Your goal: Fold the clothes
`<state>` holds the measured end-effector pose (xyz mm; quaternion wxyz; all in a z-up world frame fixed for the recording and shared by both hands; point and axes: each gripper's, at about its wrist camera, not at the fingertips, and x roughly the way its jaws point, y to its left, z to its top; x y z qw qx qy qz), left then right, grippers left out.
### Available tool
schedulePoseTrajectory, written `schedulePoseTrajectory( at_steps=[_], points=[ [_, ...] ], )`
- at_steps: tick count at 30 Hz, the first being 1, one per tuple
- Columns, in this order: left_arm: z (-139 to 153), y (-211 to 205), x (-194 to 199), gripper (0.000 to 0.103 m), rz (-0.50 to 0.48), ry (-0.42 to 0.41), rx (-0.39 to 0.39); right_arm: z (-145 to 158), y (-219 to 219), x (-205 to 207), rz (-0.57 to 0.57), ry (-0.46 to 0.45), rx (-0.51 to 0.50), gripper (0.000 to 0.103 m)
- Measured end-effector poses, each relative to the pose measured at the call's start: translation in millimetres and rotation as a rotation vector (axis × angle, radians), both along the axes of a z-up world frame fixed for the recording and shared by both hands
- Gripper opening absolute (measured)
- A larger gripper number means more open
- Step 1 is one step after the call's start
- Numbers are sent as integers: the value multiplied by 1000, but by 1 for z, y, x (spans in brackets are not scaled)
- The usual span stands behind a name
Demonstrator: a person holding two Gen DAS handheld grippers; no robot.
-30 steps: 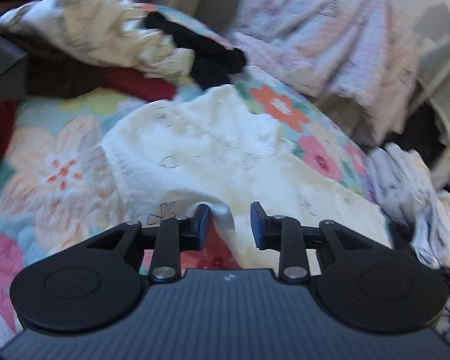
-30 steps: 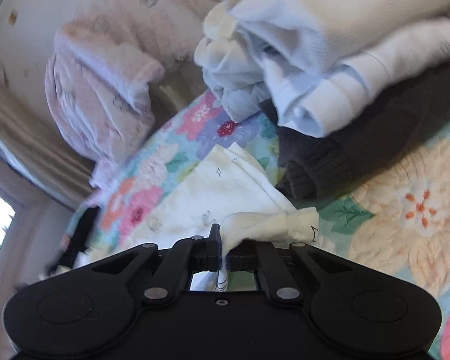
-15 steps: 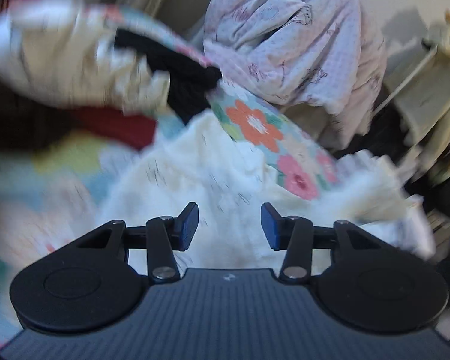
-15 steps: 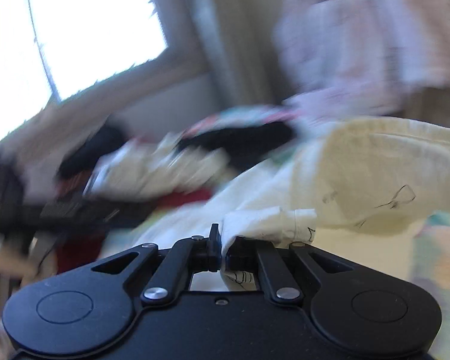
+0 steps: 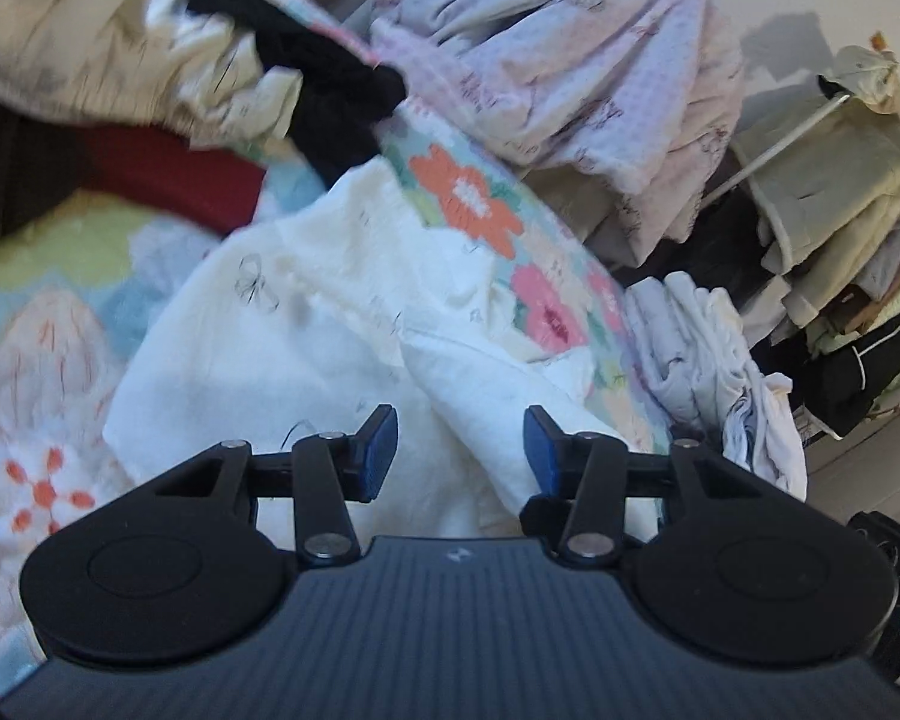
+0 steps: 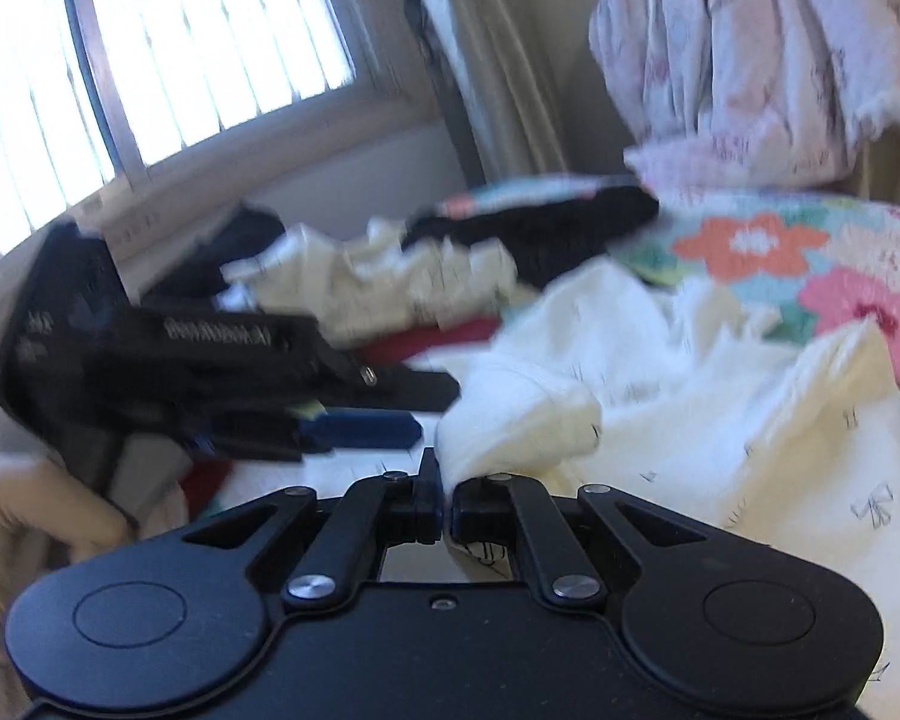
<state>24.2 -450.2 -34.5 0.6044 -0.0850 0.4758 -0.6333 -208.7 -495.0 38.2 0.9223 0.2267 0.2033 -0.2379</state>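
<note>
A white garment with small bow prints (image 5: pixel 306 348) lies rumpled on the floral quilt (image 5: pixel 468 204). My left gripper (image 5: pixel 459 438) hovers low over its near part, jaws open; a ridge of the cloth runs between the blue pads (image 5: pixel 378 450) without being pinched. In the right wrist view my right gripper (image 6: pixel 444 480) is shut on a bunched fold of the same white garment (image 6: pixel 690 420), which is lifted and doubled over. The left gripper (image 6: pixel 432 408) shows at the left there, held by a hand (image 6: pixel 30 516).
A heap of cream (image 5: pixel 90 42), black (image 5: pixel 330 90) and red clothes (image 5: pixel 168 174) lies at the far left of the bed. A pink blanket (image 5: pixel 570 48) hangs behind. Crumpled white laundry (image 5: pixel 702 348) and a loaded clothes rack (image 5: pixel 840 210) stand right. A window (image 6: pixel 180 60) is beyond.
My right gripper swung across the bed with the garment's fold still pinched, its view turning from the folded stack to the window. The left jaws widened and moved along the white garment.
</note>
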Motion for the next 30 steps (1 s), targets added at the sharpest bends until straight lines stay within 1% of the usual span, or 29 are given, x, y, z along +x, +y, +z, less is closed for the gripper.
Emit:
schedulePoseTrajectory(
  at_steps=[1,2,4,5,7,9,11,12,14,15,16,17,19,20,21,22,23,26,28,30],
  points=[
    [3,4,1,46,1,9,-10,1,2,1,5,-10,1,6],
    [6,11,3,46,0,27,-21,1,4,5,17,1,-6,6],
    [11,24,7,46,-1,32,-49,-2,15,19,40,80,-31,6],
    [12,29,8,46,17,-1,-38,-3,21,25,50,115,-43,6],
    [14,31,6,47,55,-97,19,-1,28,34,54,120,-59,6],
    [10,29,6,47,59,-110,49,-1,30,41,55,110,-61,6],
    [8,27,7,47,43,-86,44,-4,33,50,81,114,-81,6],
    [8,26,6,47,37,-83,38,-6,36,54,94,126,-101,6],
    [11,25,3,47,32,-110,42,-18,45,61,138,188,-128,6],
    [12,24,1,47,31,-130,52,-26,47,63,148,210,-116,7],
    [11,23,-1,47,29,-144,63,-34,47,62,155,217,-78,10],
    [10,22,-3,47,25,-151,74,-42,44,61,160,226,-24,11],
    [8,21,-4,47,21,-158,90,-52,44,56,150,248,23,11],
    [8,21,-4,47,23,-165,93,-52,46,54,156,247,19,11],
    [8,21,-5,47,27,-175,94,-49,47,50,168,243,19,16],
    [9,21,-5,47,30,-185,91,-45,48,45,178,235,29,23],
    [11,22,-6,47,30,-195,84,-38,47,37,181,223,42,26],
    [20,22,-14,48,7,-221,38,-16,45,2,147,201,29,31],
    [28,21,-23,50,-20,-260,9,-2,38,-27,67,203,6,37],
    [36,20,-37,55,-58,-328,-10,9,27,-54,-18,215,-31,42]
  ],
)
